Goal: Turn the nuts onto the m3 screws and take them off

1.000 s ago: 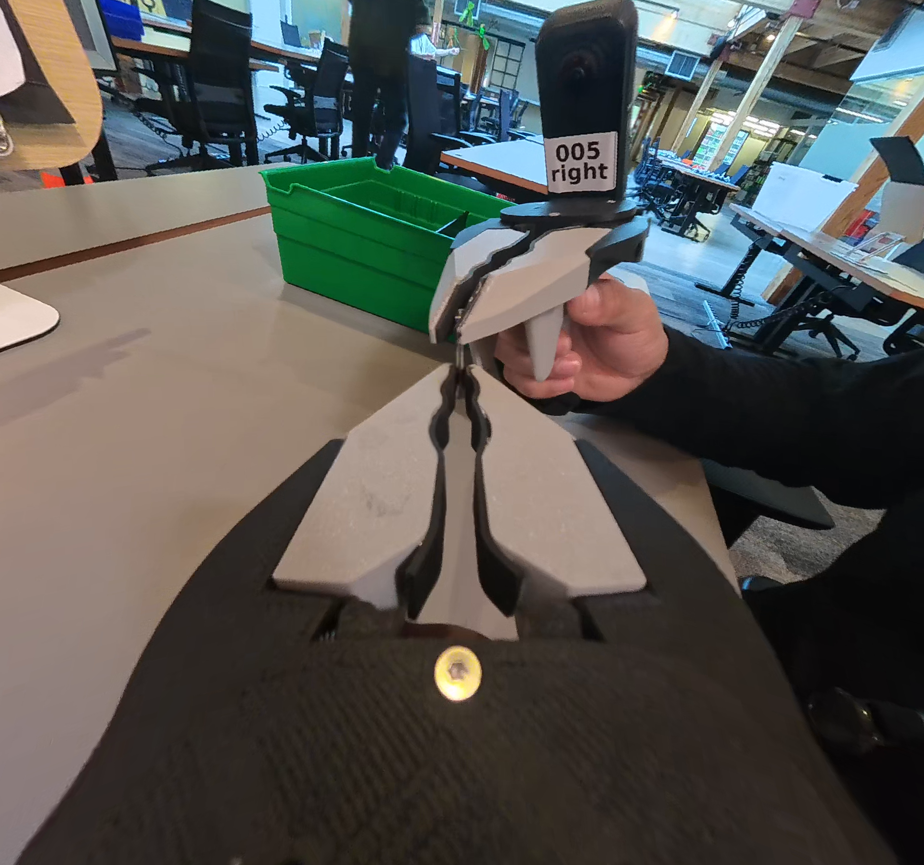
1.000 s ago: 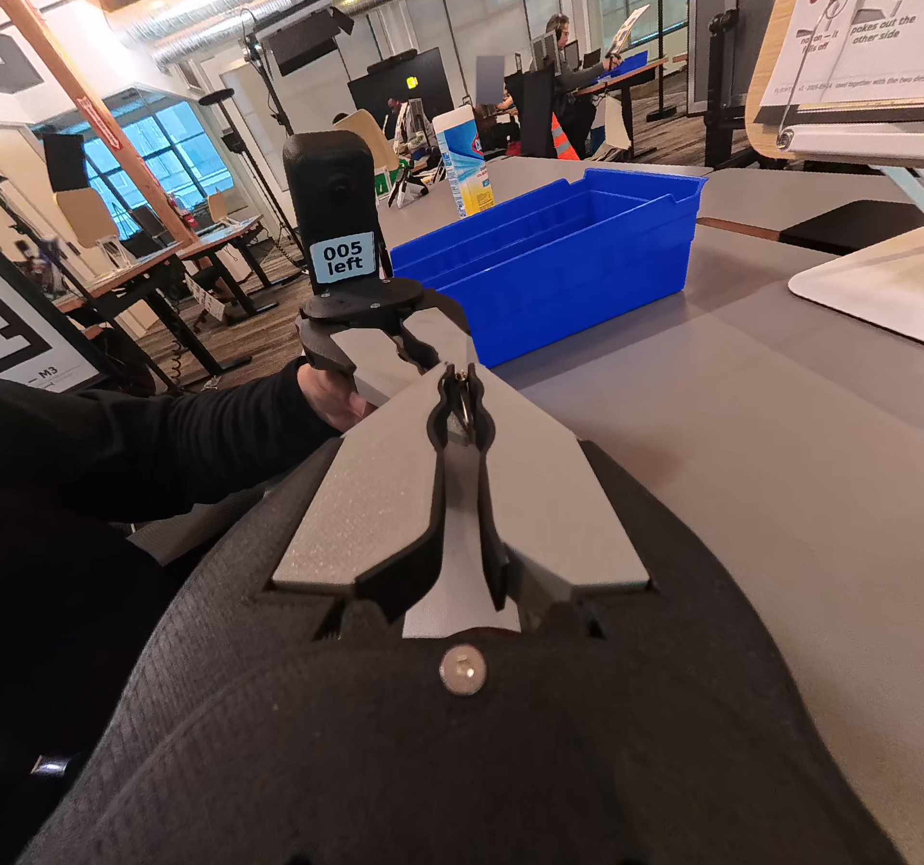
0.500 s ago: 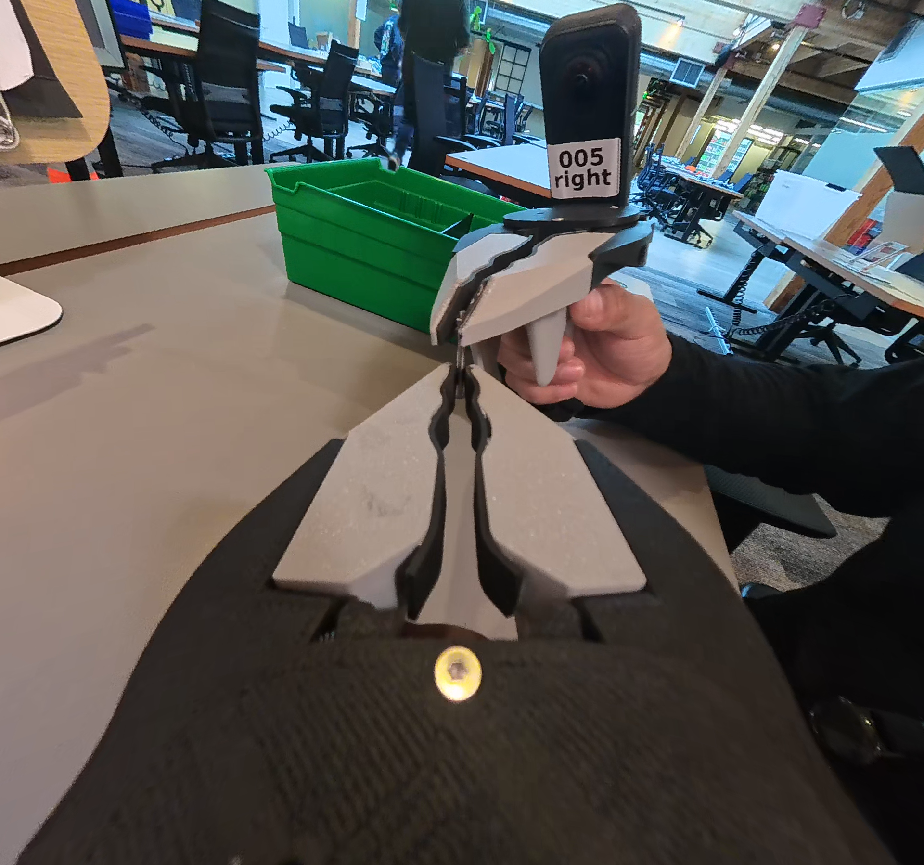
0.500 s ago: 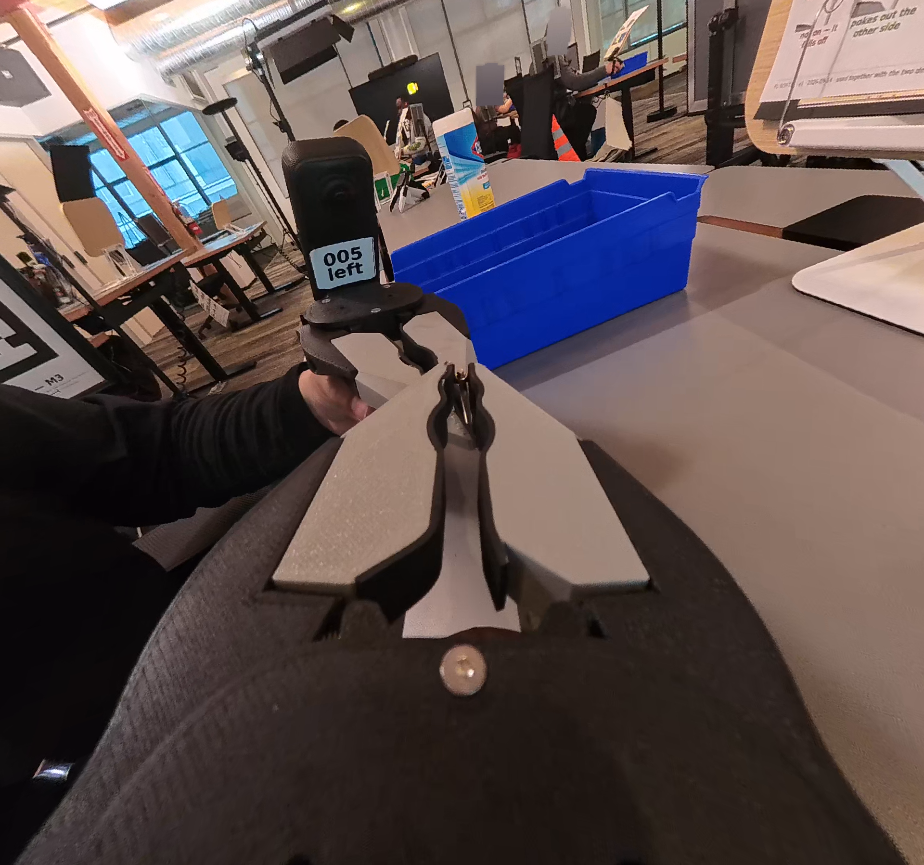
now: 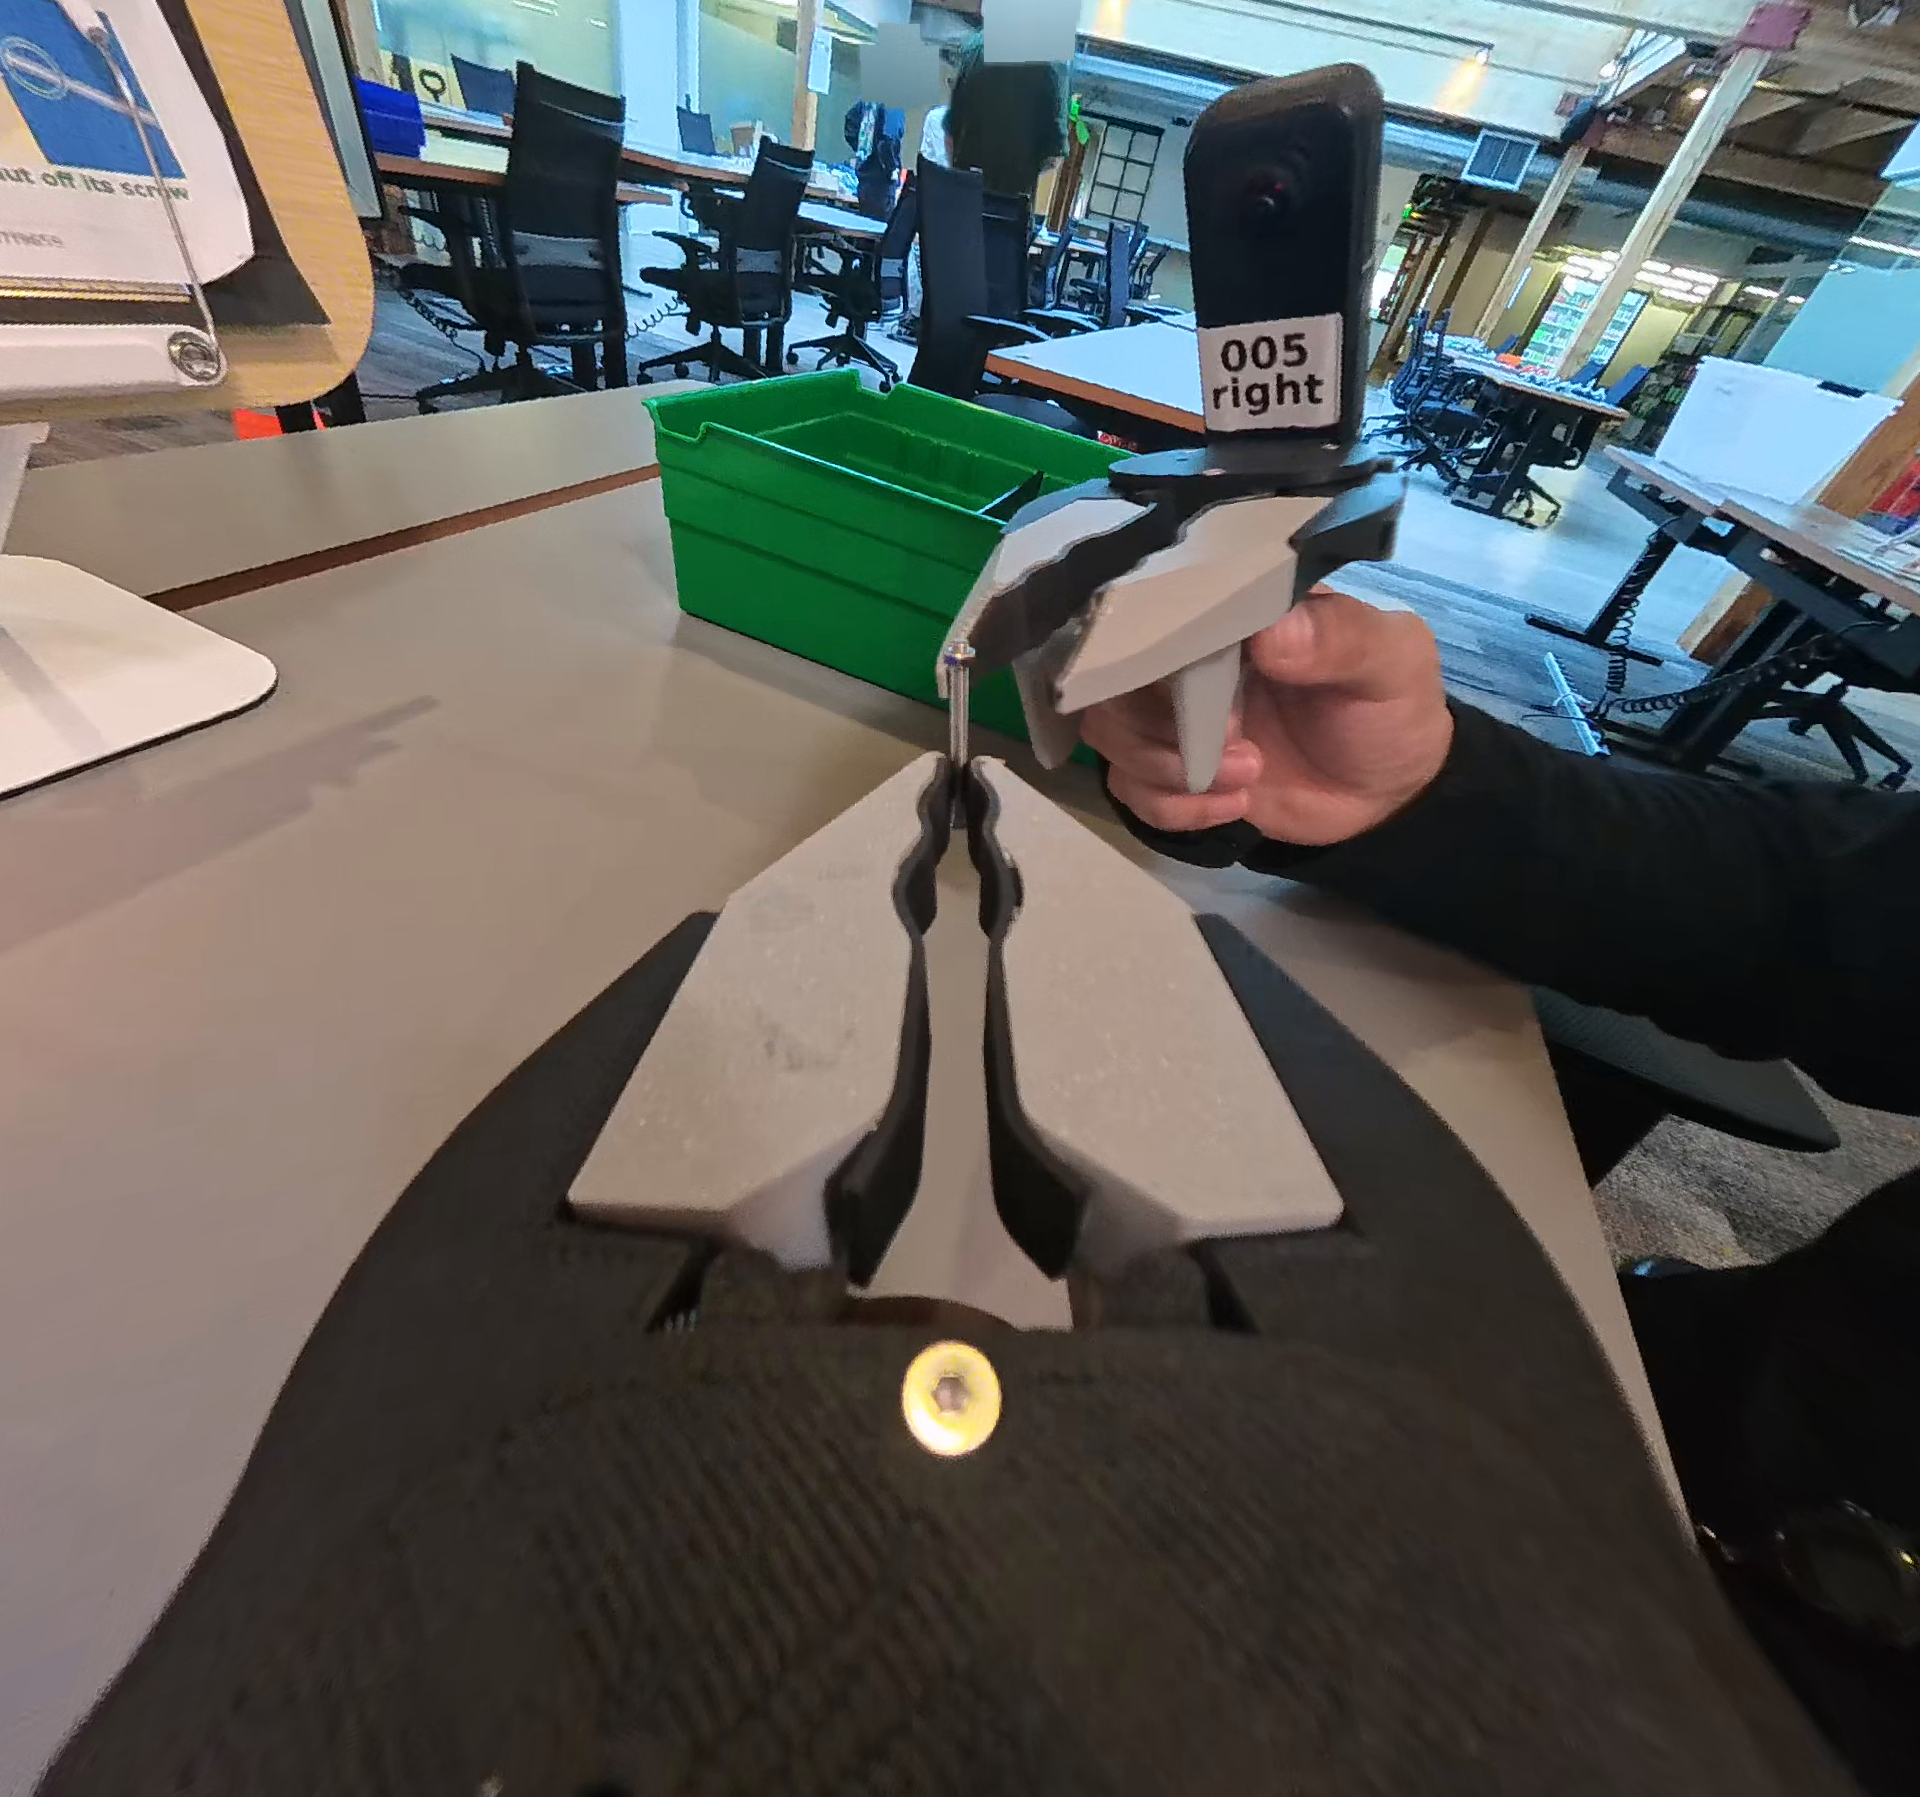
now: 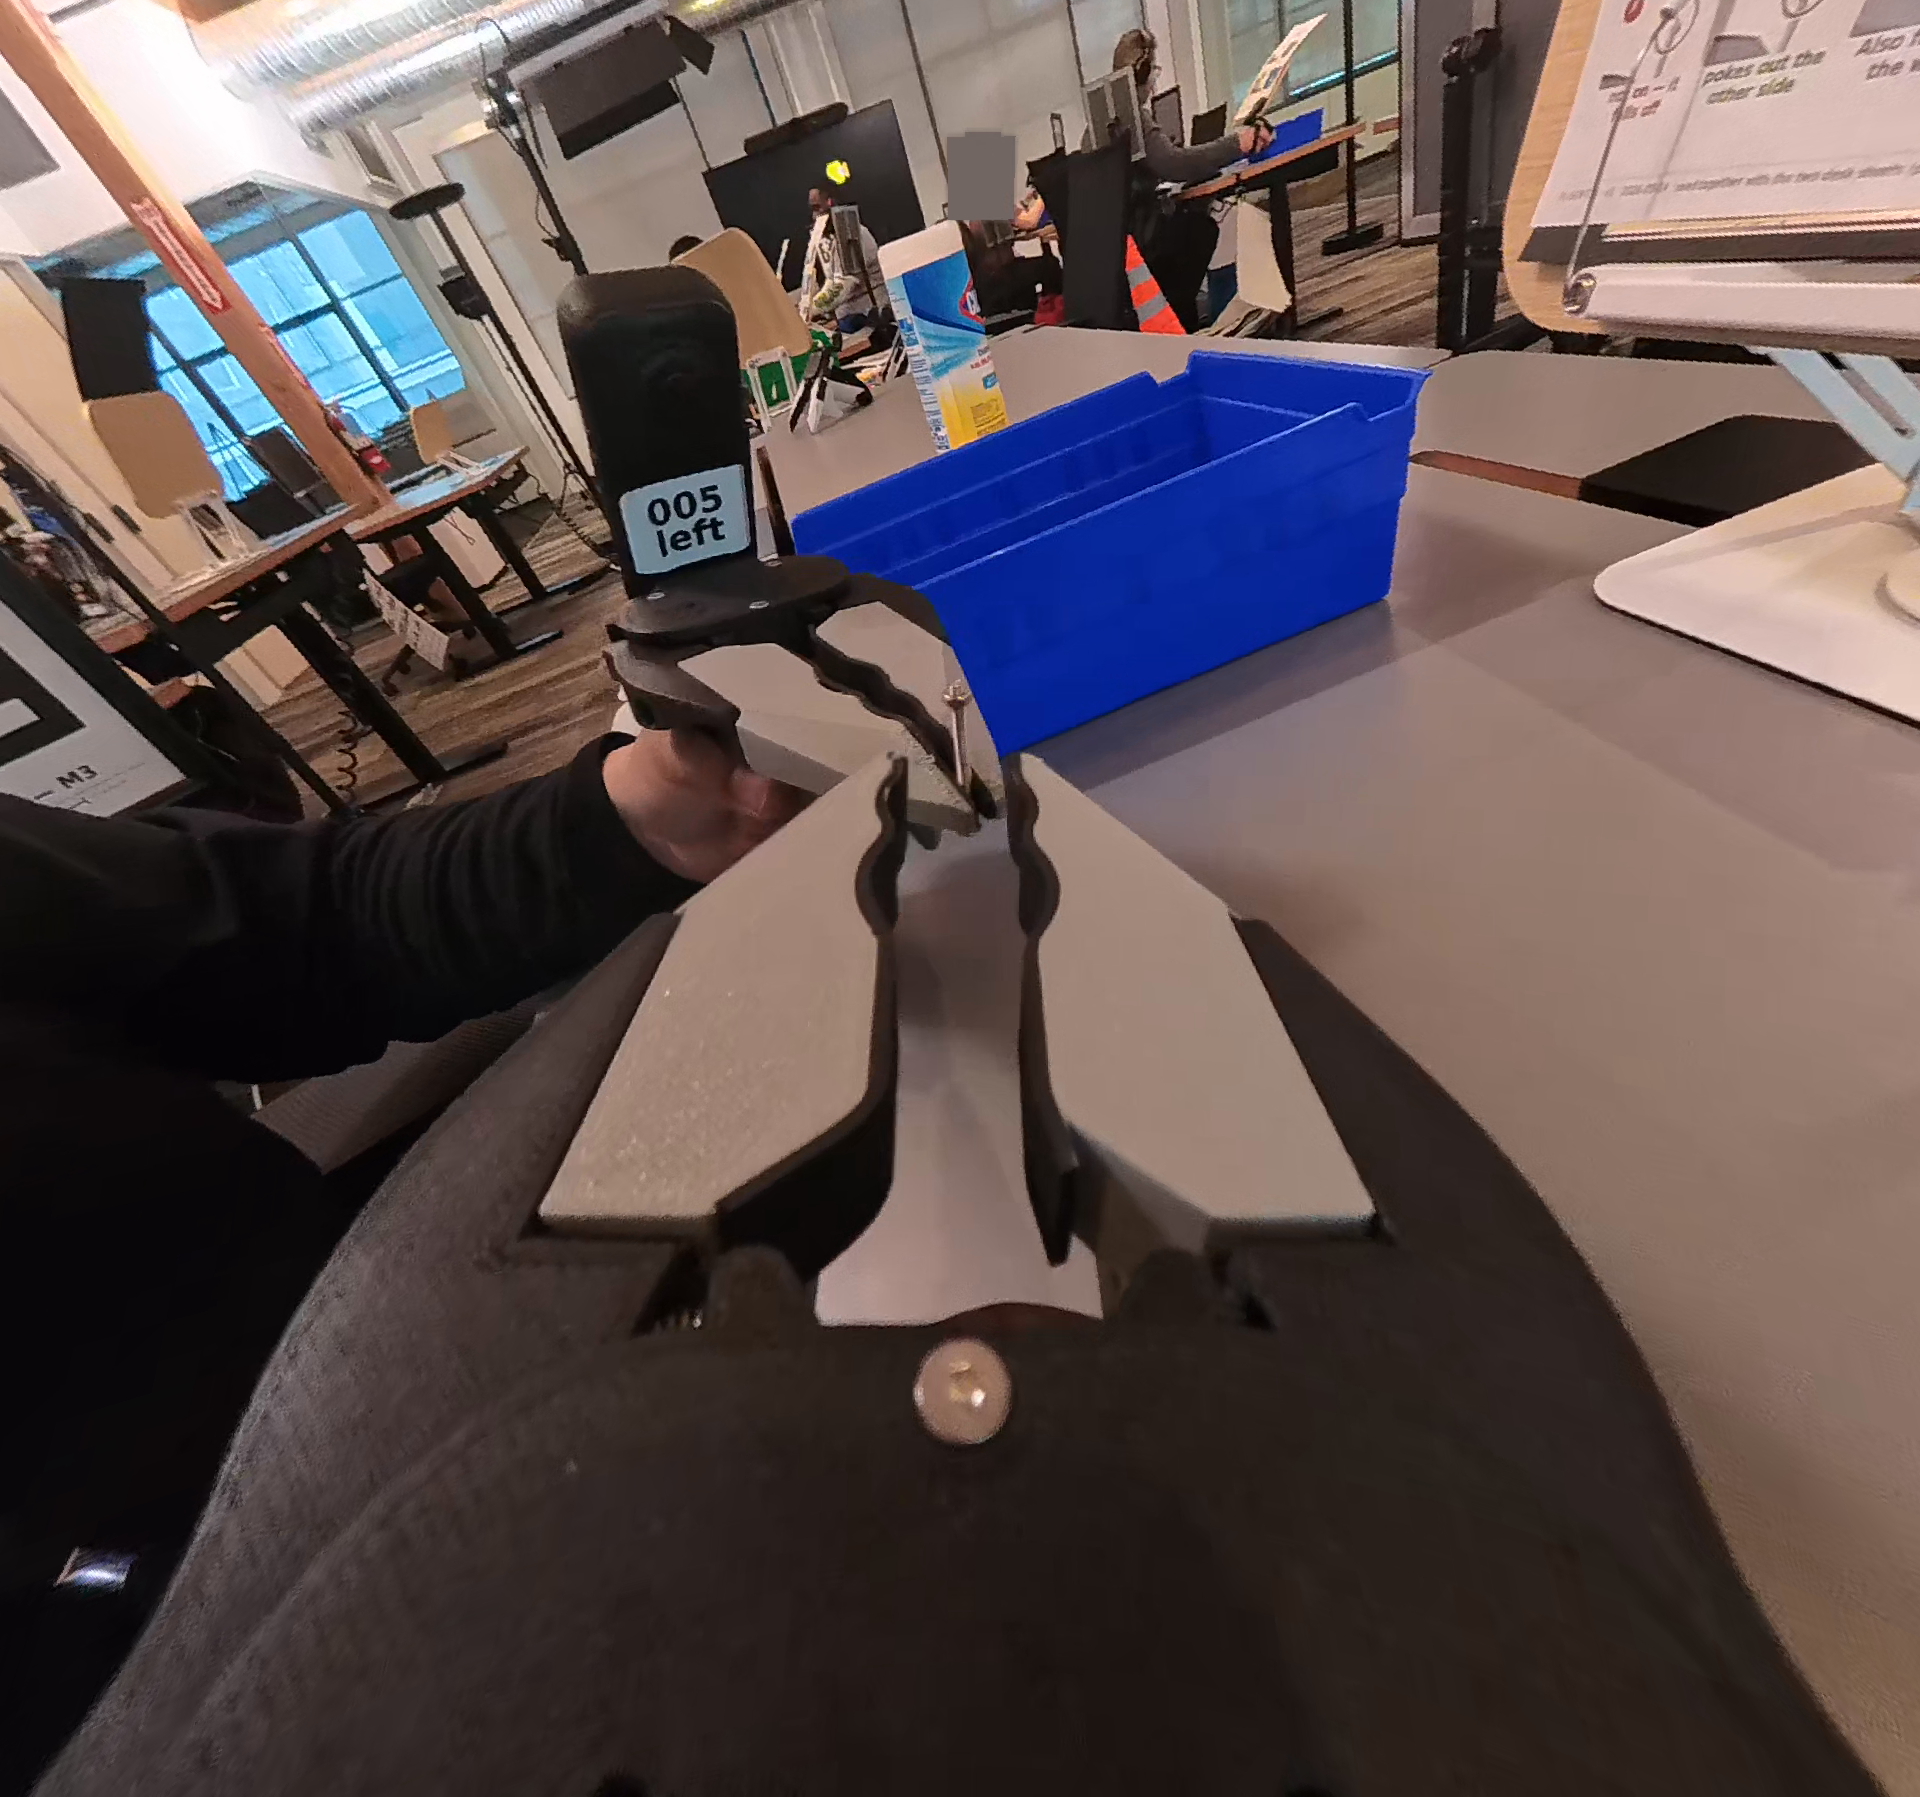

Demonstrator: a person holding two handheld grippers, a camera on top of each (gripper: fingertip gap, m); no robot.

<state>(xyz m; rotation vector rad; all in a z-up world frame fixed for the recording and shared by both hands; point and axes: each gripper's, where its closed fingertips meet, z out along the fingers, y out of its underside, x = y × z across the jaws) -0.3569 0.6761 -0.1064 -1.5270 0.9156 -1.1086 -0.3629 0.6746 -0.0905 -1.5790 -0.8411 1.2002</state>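
My left gripper (image 5: 956, 783) is shut on the lower end of a thin metal screw (image 5: 958, 719), which stands upright out of its tips. A small wider piece (image 5: 956, 653) sits at the screw's top; I cannot tell whether it is a nut or the head. My right gripper (image 6: 956, 791) is open and empty, its fingers on either side of the left gripper's tips (image 6: 961, 807), just short of the screw (image 6: 957, 745). In the left wrist view the right gripper (image 5: 1008, 677) is right beside the screw's top, held by a hand (image 5: 1299, 719).
A green bin (image 5: 831, 521) stands on the grey table (image 5: 416, 864) behind the grippers. A blue bin (image 6: 1143, 584) stands on the other side. A document stand with a white base (image 6: 1766, 604) is at the table's far side. A wipes canister (image 6: 940, 345) stands behind the blue bin. My left and right fingertips are right by each other.
My right gripper has opened and drawn back from the screw. More of the screw now shows above my left gripper's tips. Both grippers have shifted slightly.
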